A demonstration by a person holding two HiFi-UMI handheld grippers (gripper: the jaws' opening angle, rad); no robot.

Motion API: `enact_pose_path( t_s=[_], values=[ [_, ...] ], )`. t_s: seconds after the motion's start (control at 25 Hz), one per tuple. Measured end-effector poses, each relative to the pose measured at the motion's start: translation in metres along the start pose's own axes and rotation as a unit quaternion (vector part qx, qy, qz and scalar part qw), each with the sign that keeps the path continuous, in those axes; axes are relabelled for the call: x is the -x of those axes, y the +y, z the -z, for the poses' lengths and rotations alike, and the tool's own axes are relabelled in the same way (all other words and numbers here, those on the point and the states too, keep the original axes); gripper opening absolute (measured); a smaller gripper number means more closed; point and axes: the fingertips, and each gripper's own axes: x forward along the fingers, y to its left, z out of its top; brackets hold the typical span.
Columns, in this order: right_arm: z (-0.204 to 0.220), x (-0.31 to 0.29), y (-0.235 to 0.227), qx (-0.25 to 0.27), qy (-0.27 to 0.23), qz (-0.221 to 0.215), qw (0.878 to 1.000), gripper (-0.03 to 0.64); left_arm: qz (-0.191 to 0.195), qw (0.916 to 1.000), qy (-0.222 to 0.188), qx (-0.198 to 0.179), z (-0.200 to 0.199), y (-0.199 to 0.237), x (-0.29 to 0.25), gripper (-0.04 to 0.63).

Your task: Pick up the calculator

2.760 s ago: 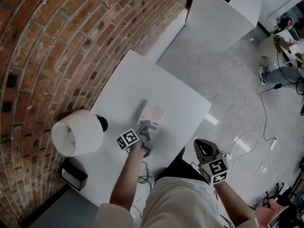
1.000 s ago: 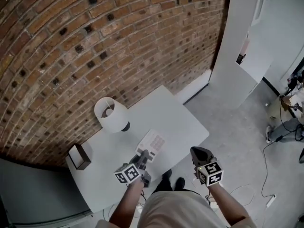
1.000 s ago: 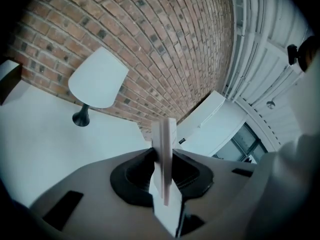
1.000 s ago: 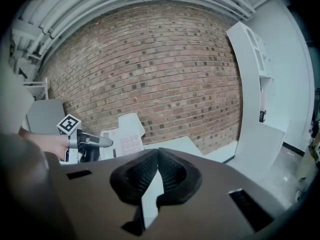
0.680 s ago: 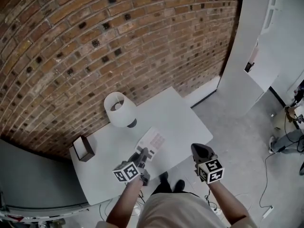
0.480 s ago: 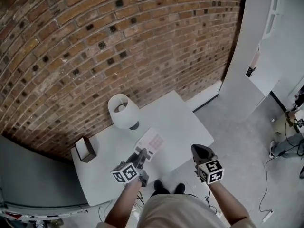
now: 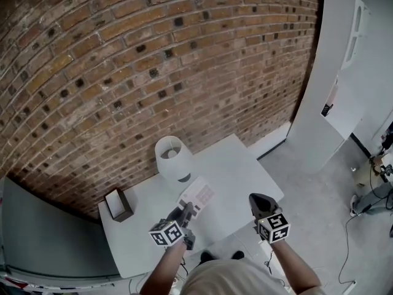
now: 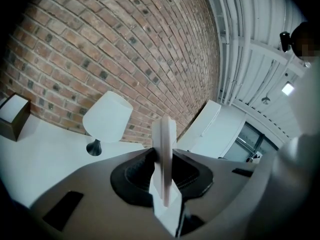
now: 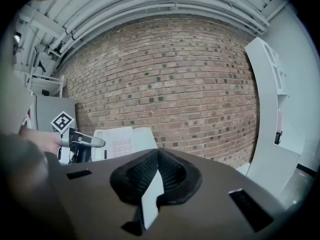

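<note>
One step looks essentially done: the calculator (image 7: pixel 200 195) is clamped by its near edge in the left hand-held gripper (image 7: pixel 186 211), seen edge-on between the pads in the left gripper view. It appears to hang clear of the white table (image 7: pixel 239 165) (the right gripper view shows it against the brick wall (image 9: pixel 190 74), with nothing under it). The right hand-held gripper (image 7: pixel 260 200) hovers off the table's edge, jaws together and nothing in them. What remains, I judge, is only a steady hold.
</note>
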Motion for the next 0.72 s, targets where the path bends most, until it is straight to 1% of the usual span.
enact_pose_path(
  t_s=[0.28,0.44,0.72],
  values=[
    [-0.003,-0.021,0.017,0.006,-0.003,0.008,1.000,0.011,-0.003,0.9995,-0.002,-0.030,-0.008,0.019,0.014,0.095],
    [-0.008,-0.029,0.022,0.014,-0.001,0.009,1.000,0.011,-0.003,0.9995,-0.001,-0.031,-0.010,0.027,0.015,0.095],
    [-0.012,-0.038,0.033,0.019,0.005,-0.009,1.000,0.011,0.001,0.9995,0.002,-0.030,-0.012,0.033,0.013,0.091]
  ],
)
